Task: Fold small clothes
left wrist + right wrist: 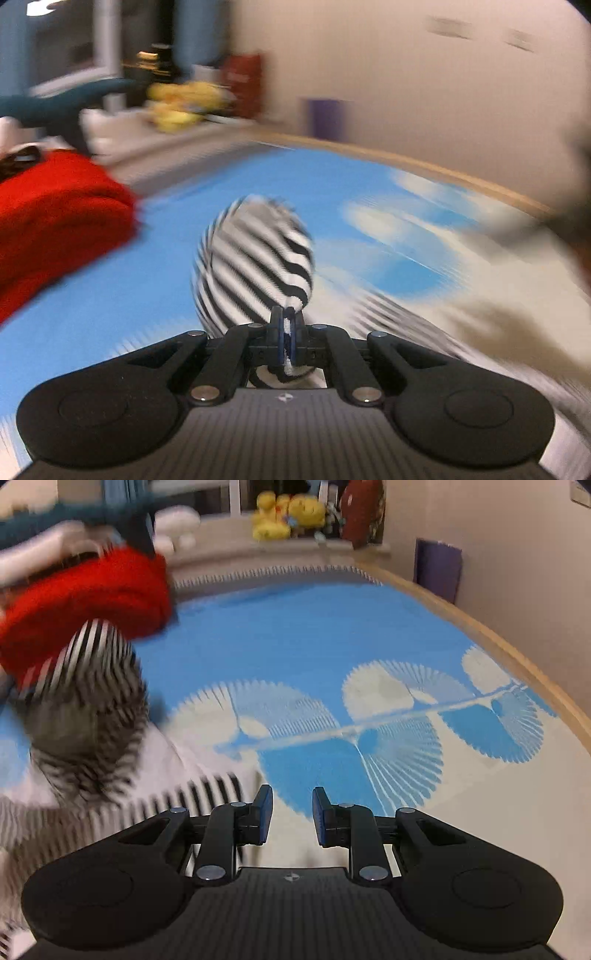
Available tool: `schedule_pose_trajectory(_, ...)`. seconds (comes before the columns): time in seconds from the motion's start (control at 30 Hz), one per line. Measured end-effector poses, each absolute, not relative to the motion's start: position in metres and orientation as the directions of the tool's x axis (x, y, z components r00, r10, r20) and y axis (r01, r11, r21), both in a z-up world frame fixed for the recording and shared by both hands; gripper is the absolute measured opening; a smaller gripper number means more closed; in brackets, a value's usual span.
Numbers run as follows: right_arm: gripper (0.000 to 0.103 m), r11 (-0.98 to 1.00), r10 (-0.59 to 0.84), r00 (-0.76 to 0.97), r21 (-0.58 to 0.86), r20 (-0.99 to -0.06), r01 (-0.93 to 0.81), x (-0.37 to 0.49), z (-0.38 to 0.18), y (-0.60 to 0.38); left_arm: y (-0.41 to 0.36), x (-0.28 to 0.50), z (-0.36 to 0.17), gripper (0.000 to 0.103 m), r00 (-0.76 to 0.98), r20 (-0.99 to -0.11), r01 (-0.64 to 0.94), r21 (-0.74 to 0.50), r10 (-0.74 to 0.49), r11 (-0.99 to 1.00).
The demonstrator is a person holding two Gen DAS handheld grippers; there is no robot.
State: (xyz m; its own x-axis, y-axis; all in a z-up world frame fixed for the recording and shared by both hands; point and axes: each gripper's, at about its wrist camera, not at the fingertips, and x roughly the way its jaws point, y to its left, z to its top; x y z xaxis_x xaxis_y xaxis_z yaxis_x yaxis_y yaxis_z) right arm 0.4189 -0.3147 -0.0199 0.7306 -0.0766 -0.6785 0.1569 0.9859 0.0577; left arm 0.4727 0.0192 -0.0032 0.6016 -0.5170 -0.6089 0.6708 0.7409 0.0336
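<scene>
While both views smear with motion blur, we can still read the main facts. Our left claw (287, 317) is pinched tight on a black-and-white striped garment (255, 266), whose cloth balloons up at the centre of the left wrist frame just beyond the fingertips, with a bit of it poking out behind the pads. Our right claw (291, 808) stands apart with nothing between its blue-lined pads (265, 812), low in the centre of its frame. From the right wrist view we see the same striped garment (88, 709) at the left edge, raised over a blue and white patterned cloth (314, 638) that covers the surface. We find a red folded garment (55, 221) at the left of the left wrist frame, resting on that blue cloth. Yellow plush toys (288, 515) sit on a ledge at the top of the right wrist frame.
</scene>
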Motion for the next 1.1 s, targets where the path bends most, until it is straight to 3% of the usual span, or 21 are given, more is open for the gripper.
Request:
schedule_pose_trajectory(0.1, 0.031, 0.98, -0.034, 0.774, 0.129, -0.632, 0.149, 0.407, -0.006, -0.318, 0.034, 0.38, -0.013, 0.009, 0.421, -0.742, 0.688, -0.113, -0.521, 0.716)
schedule_pose_trajectory(0.17, 0.041, 0.96, 0.025, 0.781, 0.232, -0.624, 0.154, 0.4, -0.001, -0.323, 0.047, 0.341, -0.015, 0.015, 0.419, -0.775, 0.627, -0.13, -0.473, 0.768)
schedule_pose_trajectory(0.23, 0.044, 0.937, 0.098, 0.773, 0.319, -0.627, 0.14, 0.395, -0.002, -0.322, 0.069, 0.33, -0.006, 0.017, 0.492, -0.757, 0.463, -0.19, -0.43, 0.866)
schedule_pose_trajectory(0.33, 0.044, 0.915, 0.164, 0.728, 0.378, -0.666, 0.14, 0.39, -0.013, -0.315, 0.111, 0.339, -0.004, 0.028, 0.593, -0.726, 0.06, -0.394, -0.35, 0.917)
schedule_pose_trajectory(0.43, 0.044, 0.887, 0.224, 0.647, 0.428, -0.729, 0.175, 0.389, -0.035, -0.305, 0.128, 0.36, -0.026, 0.047, 0.632, -0.685, -0.119, -0.548, -0.363, 0.828)
schedule_pose_trajectory(0.53, 0.044, 0.884, 0.262, 0.562, 0.429, -0.785, 0.187, 0.389, -0.063, -0.291, 0.123, 0.382, -0.064, 0.047, 0.487, -0.819, -0.347, -0.501, -0.304, 0.793)
schedule_pose_trajectory(0.7, 0.044, 0.866, 0.354, 0.44, 0.467, -0.825, 0.178, 0.39, -0.098, -0.265, 0.125, 0.393, -0.116, 0.047, 0.341, -0.894, -0.477, -0.431, -0.291, 0.765)
schedule_pose_trajectory(0.8, 0.044, 0.89, 0.332, 0.405, 0.426, -0.852, 0.165, 0.396, -0.112, -0.254, 0.128, 0.396, -0.131, 0.045, 0.331, -0.874, -0.48, -0.481, -0.357, 0.733)
schedule_pose_trajectory(0.87, 0.044, 0.891, 0.333, 0.388, 0.421, -0.86, 0.168, 0.397, -0.12, -0.25, 0.127, 0.398, -0.132, 0.027, 0.353, -0.85, -0.471, -0.522, -0.39, 0.711)
schedule_pose_trajectory(0.9, 0.044, 0.882, 0.351, 0.387, 0.44, -0.853, 0.17, 0.399, -0.123, -0.249, 0.127, 0.399, -0.128, 0.01, 0.365, -0.844, -0.452, -0.53, -0.394, 0.717)
schedule_pose_trajectory(0.93, 0.039, 0.875, 0.368, 0.388, 0.456, -0.845, 0.164, 0.399, -0.123, -0.248, 0.126, 0.401, -0.123, 0.001, 0.379, -0.841, -0.433, -0.529, -0.385, 0.73)
schedule_pose_trajectory(0.97, 0.018, 0.87, 0.382, 0.394, 0.469, -0.836, 0.152, 0.4, -0.122, -0.247, 0.127, 0.402, -0.114, 0.001, 0.41, -0.835, -0.408, -0.527, -0.366, 0.745)
schedule_pose_trajectory(1.0, 0.007, 0.858, 0.409, 0.407, 0.495, -0.817, 0.133, 0.401, -0.119, -0.247, 0.127, 0.401, -0.102, 0.001, 0.451, -0.819, -0.382, -0.537, -0.356, 0.752)
schedule_pose_trajectory(1.03, 0.001, 0.839, 0.435, 0.43, 0.53, -0.791, 0.126, 0.401, -0.114, -0.25, 0.13, 0.401, -0.091, 0.001, 0.494, -0.794, -0.354, -0.556, -0.354, 0.752)
schedule_pose_trajectory(1.1, 0.001, 0.758, 0.492, 0.544, 0.641, -0.68, 0.117, 0.399, -0.089, -0.268, 0.138, 0.4, -0.066, 0.001, 0.588, -0.718, -0.281, -0.613, -0.372, 0.738)
